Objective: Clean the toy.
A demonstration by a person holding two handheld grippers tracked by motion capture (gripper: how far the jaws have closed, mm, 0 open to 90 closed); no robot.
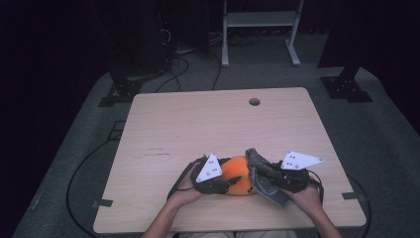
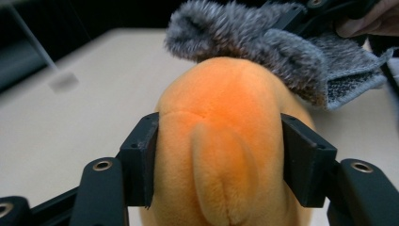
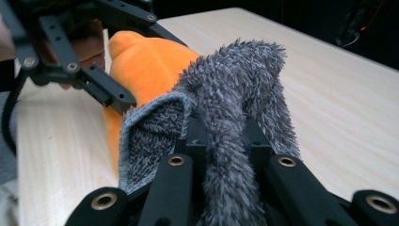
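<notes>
An orange plush toy (image 1: 238, 174) lies on the wooden table (image 1: 213, 124) near its front edge. My left gripper (image 1: 224, 184) is shut on it; the two black jaws press the toy's (image 2: 226, 122) sides. A fuzzy grey sock (image 1: 260, 171) drapes against the toy's right side. My right gripper (image 1: 267, 174) is shut on the grey sock (image 3: 235, 103), whose fabric bunches up between the jaws, with its cuff hanging open beside the toy (image 3: 146, 66). In the right gripper view the left gripper (image 3: 113, 96) shows at the upper left, and the sock (image 2: 263, 52) lies over the toy's far end.
A round cable hole (image 1: 254, 101) sits near the table's far edge. Cables (image 1: 81, 168) trail over the grey carpet at the left. A white metal stand (image 1: 260, 29) rises behind the table. The person's hands (image 1: 185, 196) come in at the bottom.
</notes>
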